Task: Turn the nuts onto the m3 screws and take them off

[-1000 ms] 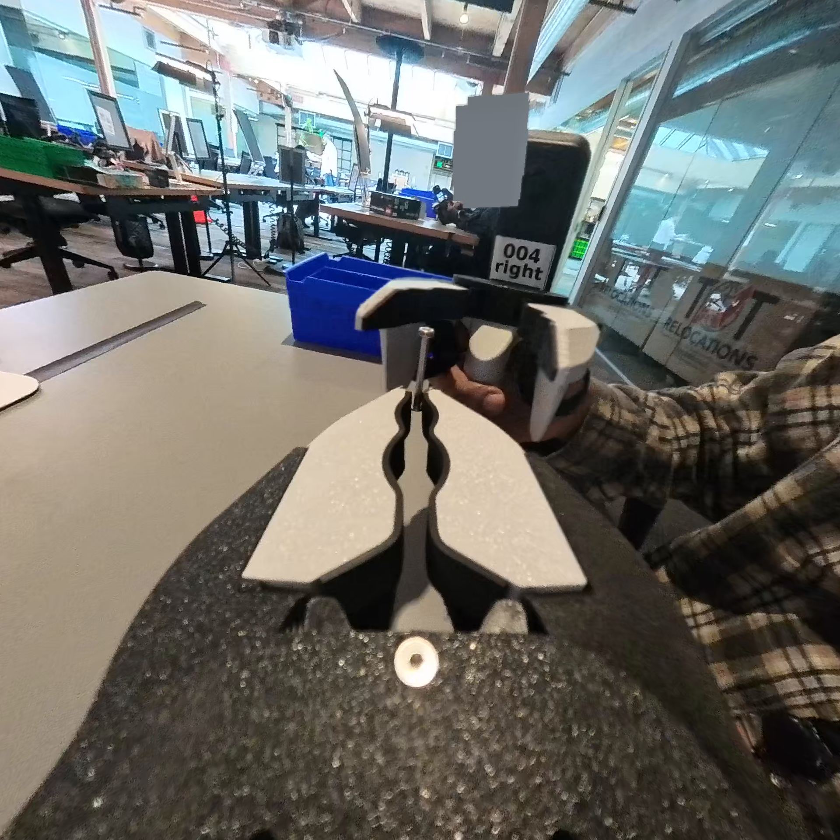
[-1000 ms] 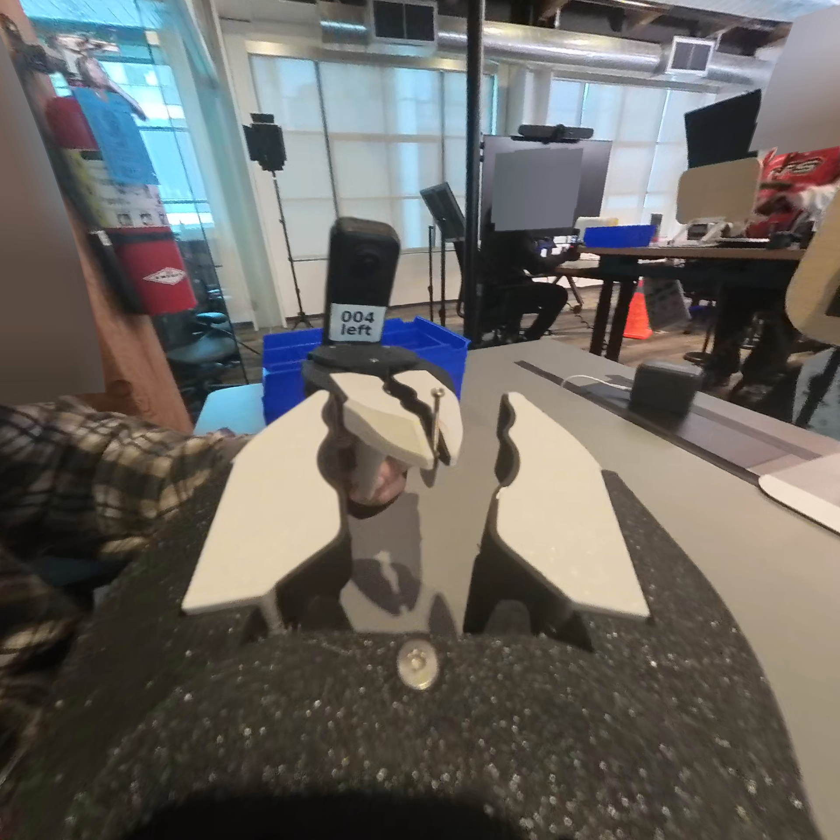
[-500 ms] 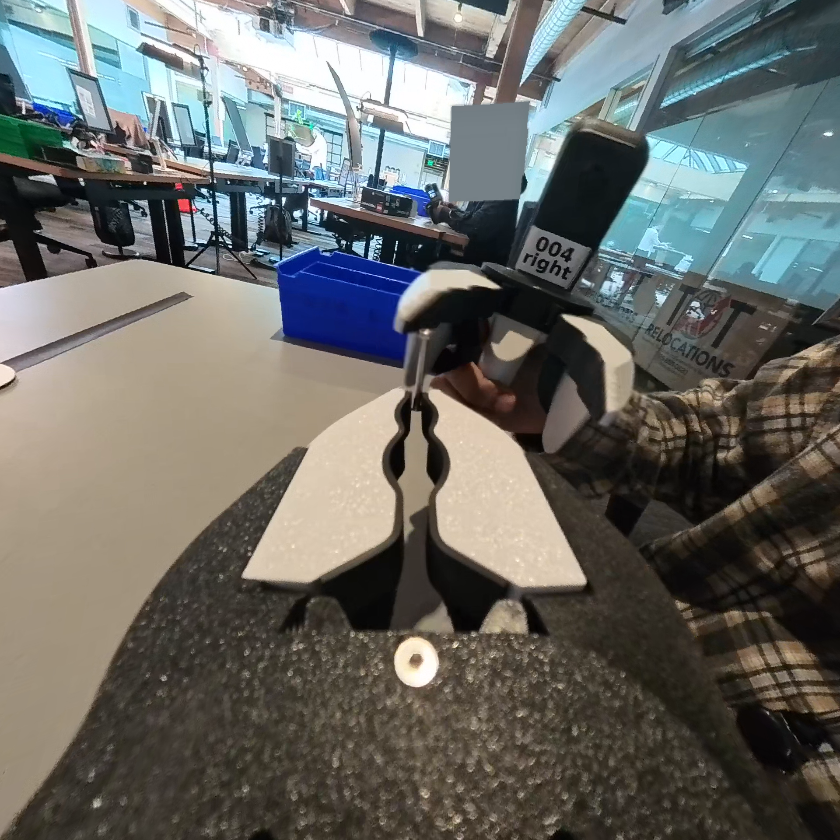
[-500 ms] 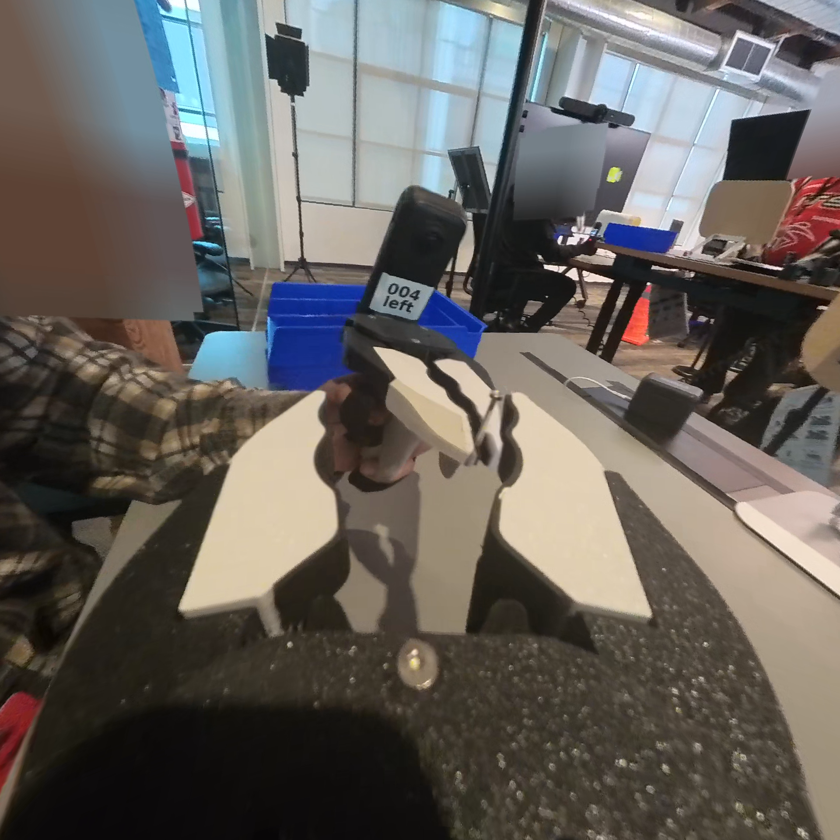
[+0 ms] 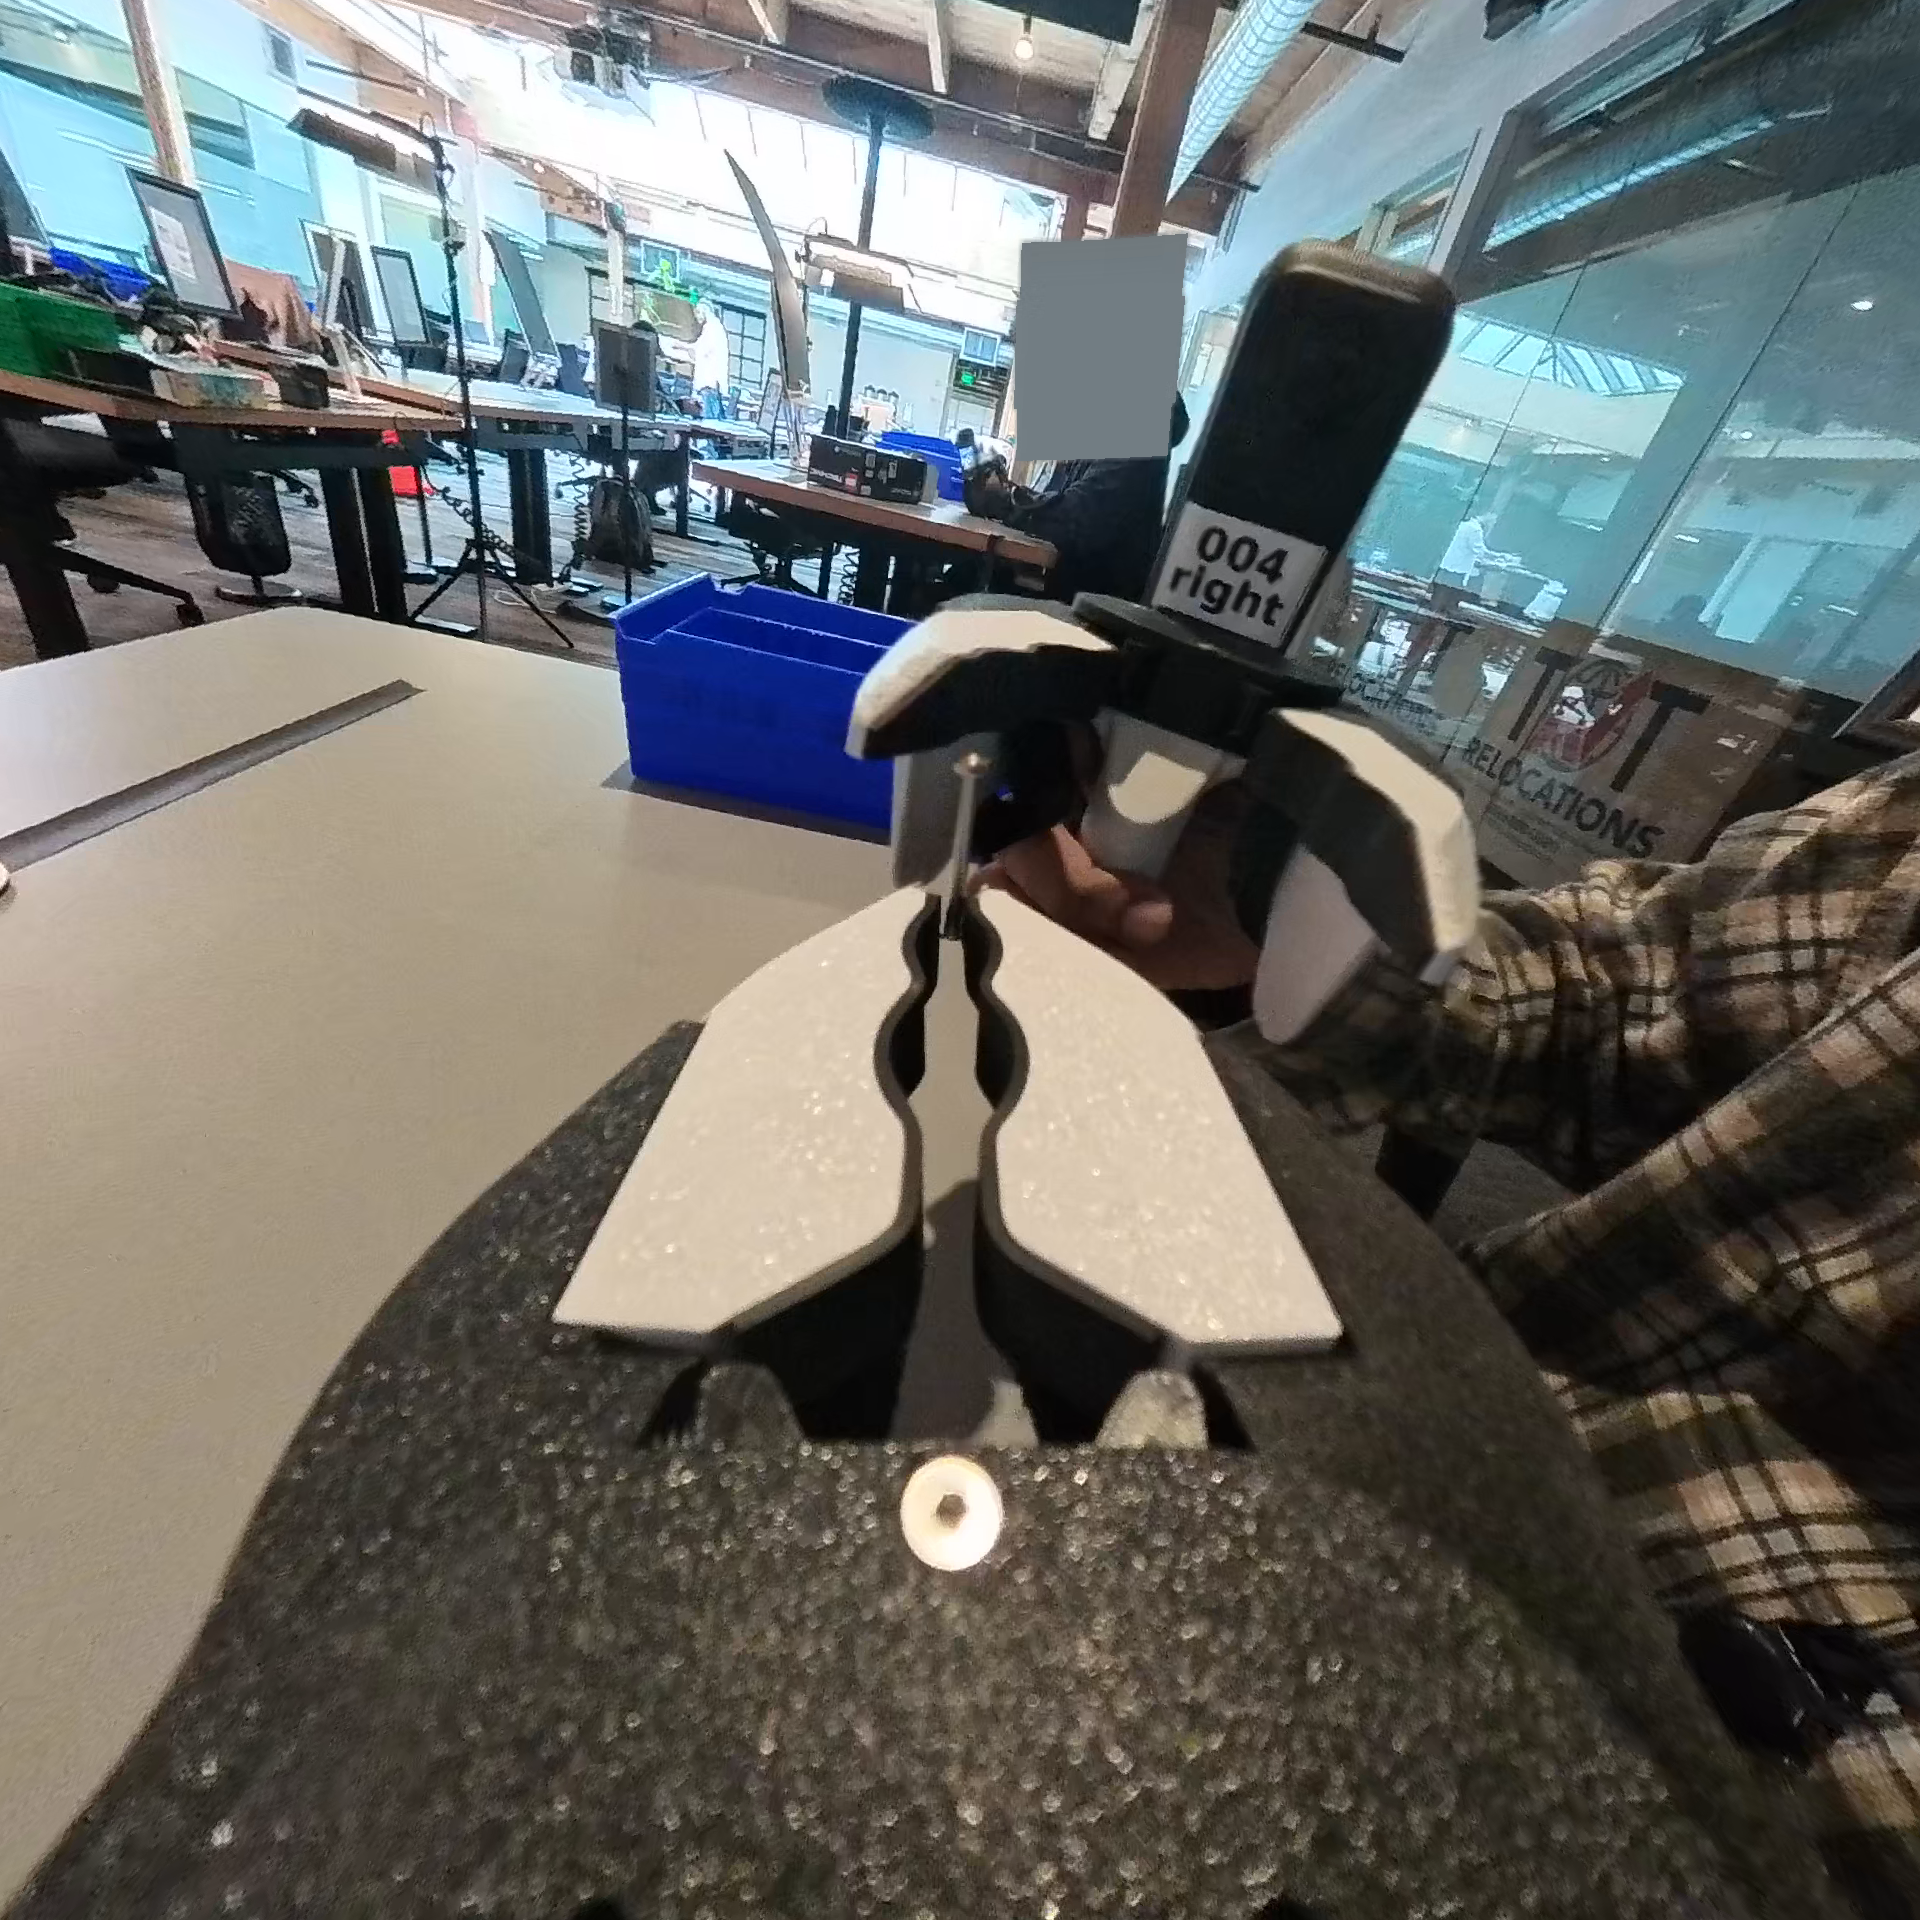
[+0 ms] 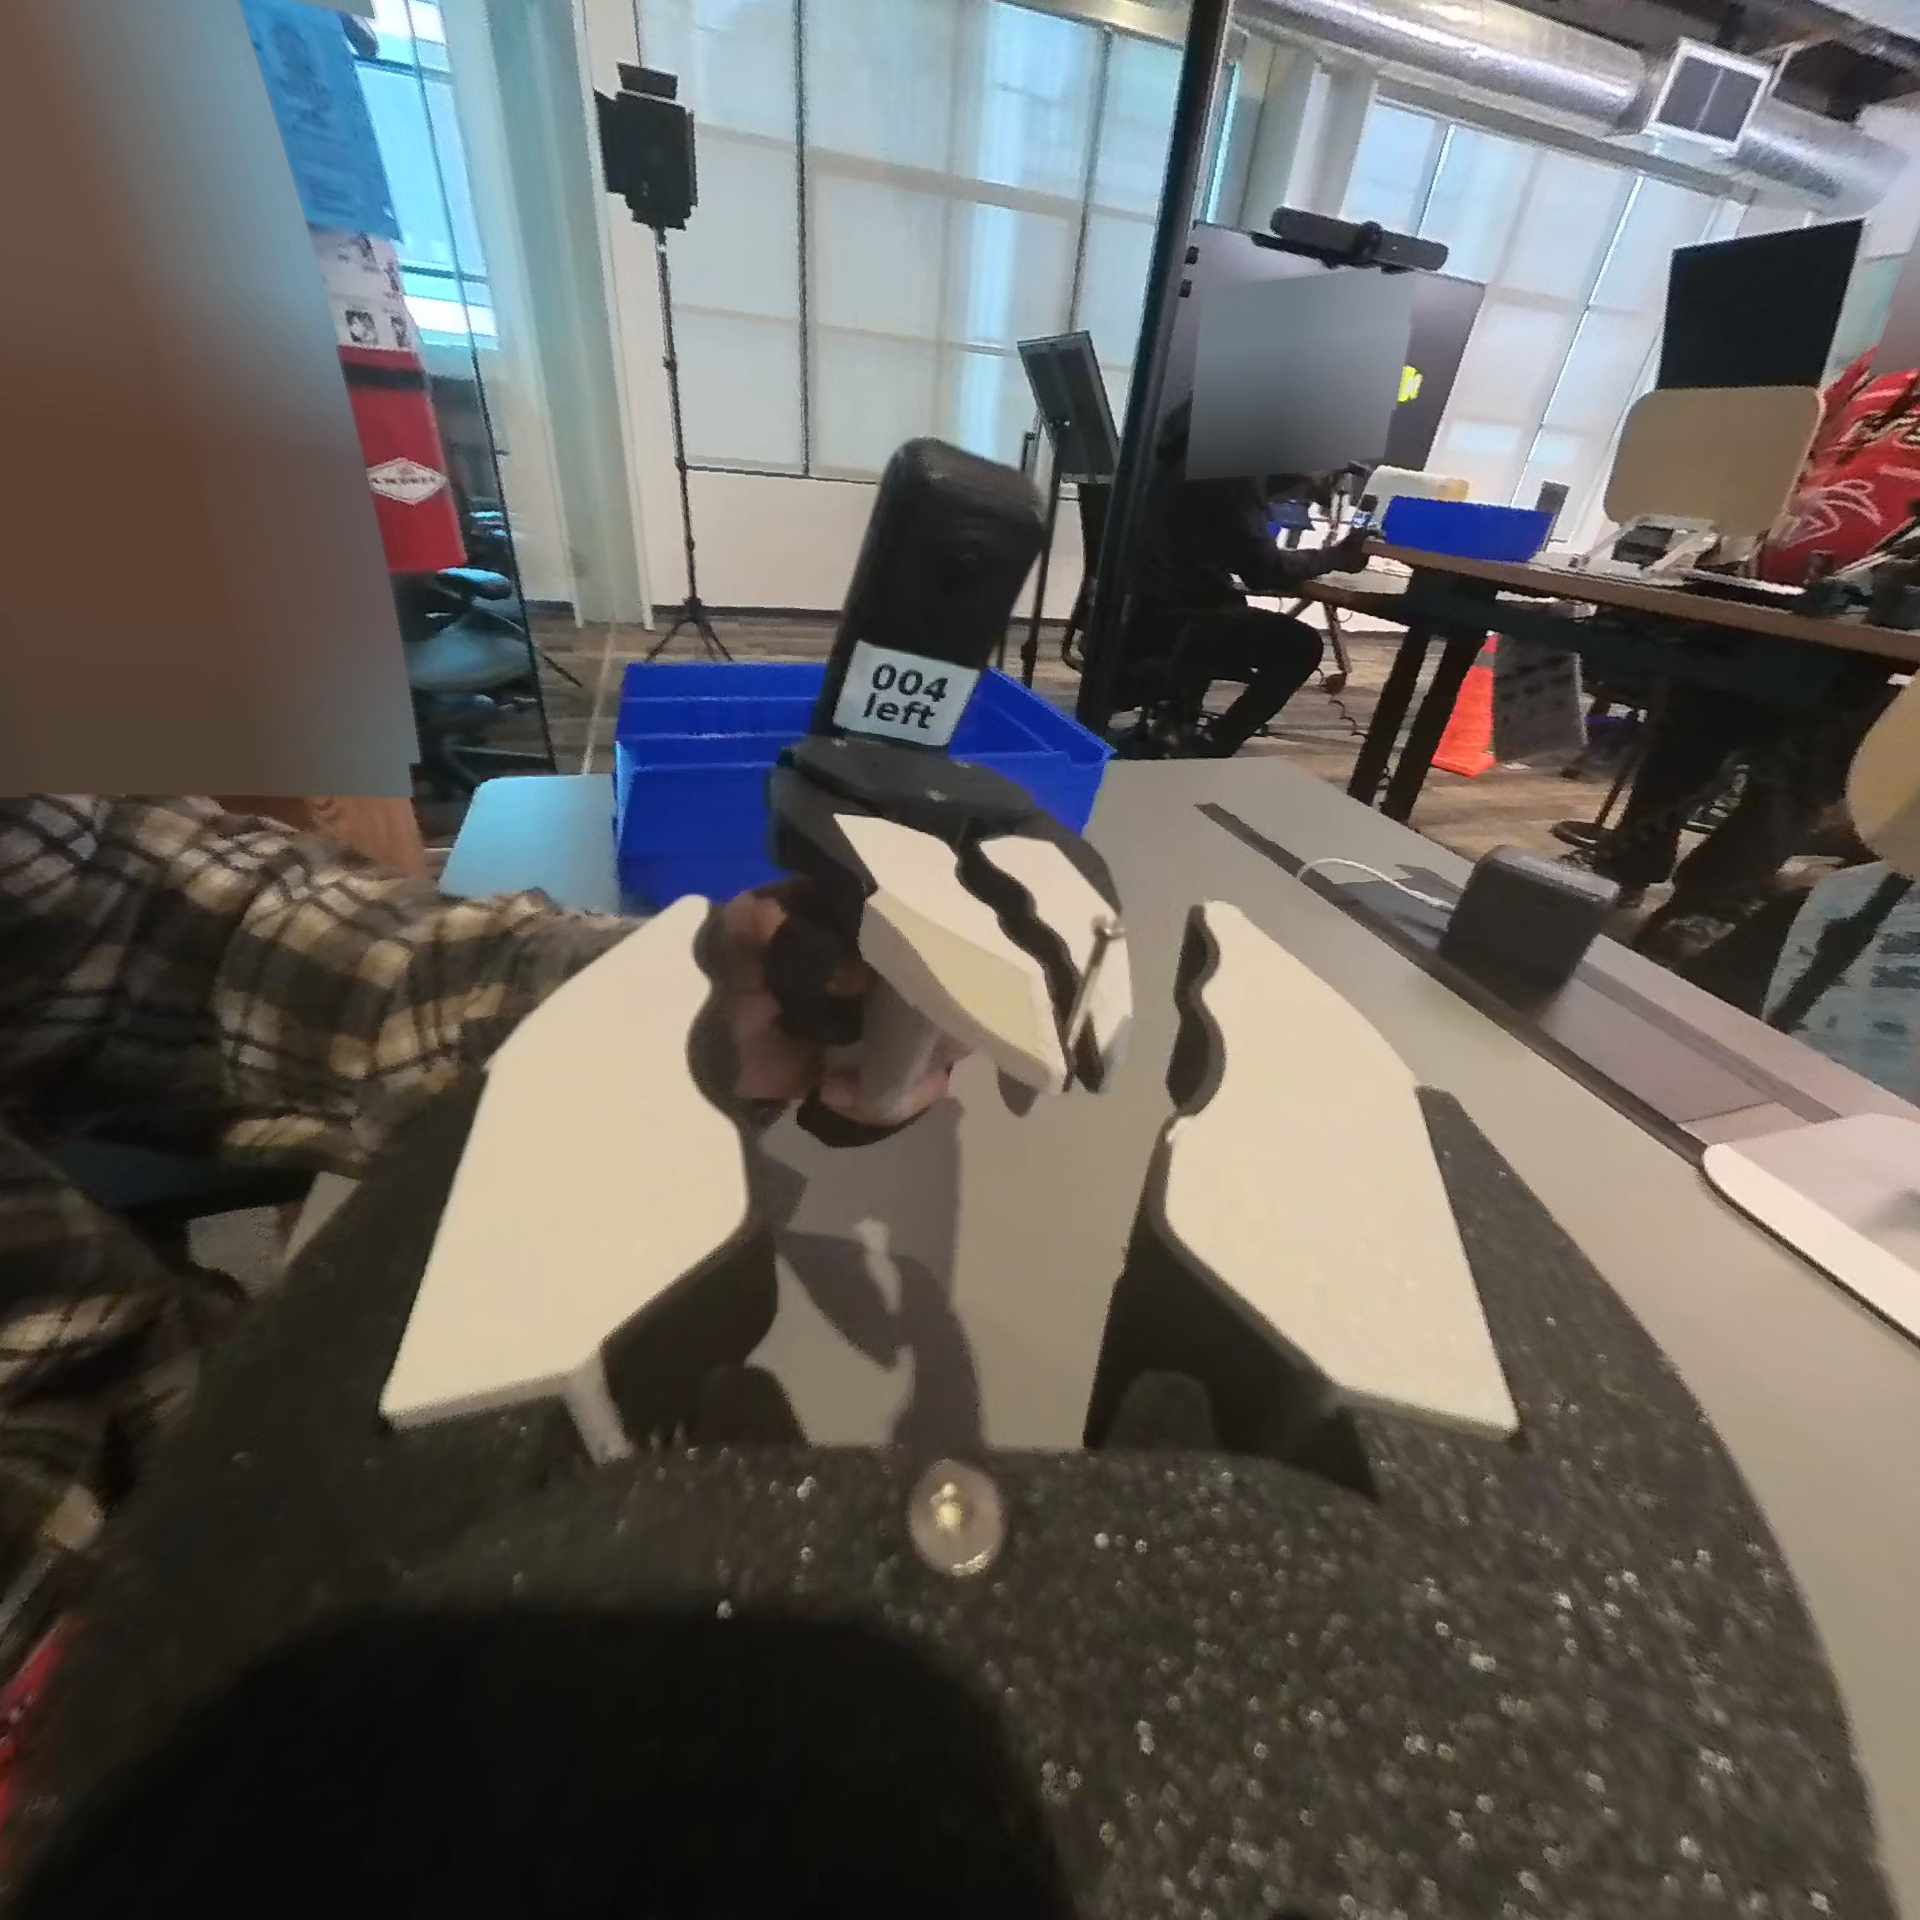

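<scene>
- Left gripper (image 5: 948, 920): jaws nearly closed, with only a narrow wavy slit between the two white fingers (image 5: 790, 1122); the tips pinch the lower end of a screw (image 5: 961, 842).
- Screw: thin metal shaft, standing roughly upright from the left fingertips with its head at the top. In the right wrist view the same screw (image 6: 1093, 987) leans slightly, held at the tip of the left gripper (image 6: 1081, 1070).
- Nut: too small to make out on the shaft in either view.
- Right gripper (image 6: 1184, 920): jaws spread wide and holding nothing. The screw lies in the gap between its fingers (image 6: 1320, 1174), closer to the one on the right of the picture; whether it touches that finger cannot be told.
- Right gripper as seen from the left wrist view (image 5: 1143, 821): it faces the left gripper just beyond the screw, with one white finger behind the screw head and the other well off to the side. A hand (image 5: 1122, 914) in a plaid sleeve (image 5: 1662, 1039) grips its handle.
- Left hand (image 6: 769, 1039): wraps the left gripper's handle, also in a plaid sleeve.
- Table (image 5: 312, 987): grey top beneath both grippers, which are held above it.
- Bin (image 5: 748, 707): blue, on the far edge of the table behind the grippers.
- Grey block (image 6: 1527, 925): on the table to the right, beside a dark channel.
</scene>
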Available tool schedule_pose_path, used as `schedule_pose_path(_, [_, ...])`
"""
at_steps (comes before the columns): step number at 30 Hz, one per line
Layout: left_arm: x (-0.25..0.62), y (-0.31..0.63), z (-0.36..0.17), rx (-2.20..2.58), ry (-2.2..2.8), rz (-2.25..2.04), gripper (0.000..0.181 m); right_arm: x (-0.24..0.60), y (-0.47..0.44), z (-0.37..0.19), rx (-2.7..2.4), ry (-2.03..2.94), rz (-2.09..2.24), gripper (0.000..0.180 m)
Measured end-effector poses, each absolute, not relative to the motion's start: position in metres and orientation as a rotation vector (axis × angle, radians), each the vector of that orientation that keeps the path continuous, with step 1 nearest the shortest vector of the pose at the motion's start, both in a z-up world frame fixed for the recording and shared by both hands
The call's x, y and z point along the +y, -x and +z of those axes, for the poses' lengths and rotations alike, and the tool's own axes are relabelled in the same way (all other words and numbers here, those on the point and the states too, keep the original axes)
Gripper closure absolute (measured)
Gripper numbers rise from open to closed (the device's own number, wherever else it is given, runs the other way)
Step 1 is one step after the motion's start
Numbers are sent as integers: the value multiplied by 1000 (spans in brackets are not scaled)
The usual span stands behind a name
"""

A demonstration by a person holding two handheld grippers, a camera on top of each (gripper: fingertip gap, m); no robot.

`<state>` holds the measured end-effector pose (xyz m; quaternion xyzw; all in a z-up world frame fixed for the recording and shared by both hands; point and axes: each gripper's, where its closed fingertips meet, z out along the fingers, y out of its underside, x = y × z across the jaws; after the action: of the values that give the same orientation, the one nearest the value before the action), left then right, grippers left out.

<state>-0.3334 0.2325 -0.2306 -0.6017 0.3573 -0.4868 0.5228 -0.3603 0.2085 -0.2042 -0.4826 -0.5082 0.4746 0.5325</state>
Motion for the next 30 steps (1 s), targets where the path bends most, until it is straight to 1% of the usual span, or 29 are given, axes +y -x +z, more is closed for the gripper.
schedule_pose_path(3, [237,337,-231,829,1452,-1159,177,201,365,-206,-1247,1143,1162,100])
schedule_pose_path(5, [239,341,-231,811,1458,-1165,177,200,362,-207,-1243,1145,1128,98])
schedule_pose_path(6, [240,342,-230,806,1458,-1169,177,199,360,-208,-1248,1139,1124,105])
schedule_pose_path(12, [233,335,-229,843,1435,-1177,177,208,366,-203,-1212,1161,1170,94])
schedule_pose_path(14, [235,337,-229,833,1439,-1175,177,201,369,-206,-1240,1155,1202,97])
schedule_pose_path(16, [237,341,-229,819,1445,-1178,177,198,366,-208,-1237,1155,1183,94])
schedule_pose_path(18, [238,341,-229,817,1444,-1182,177,199,360,-206,-1218,1150,1169,98])
schedule_pose_path(21, [234,336,-228,839,1436,-1182,177,207,361,-200,-1175,1159,1204,94])
schedule_pose_path(27, [238,341,-228,809,1445,-1183,177,197,364,-203,-1211,1156,1215,93])
schedule_pose_path(29, [238,342,-228,806,1445,-1185,177,199,359,-200,-1189,1147,1197,96])
schedule_pose_path(30, [237,341,-228,810,1441,-1187,177,202,358,-198,-1171,1152,1191,94])
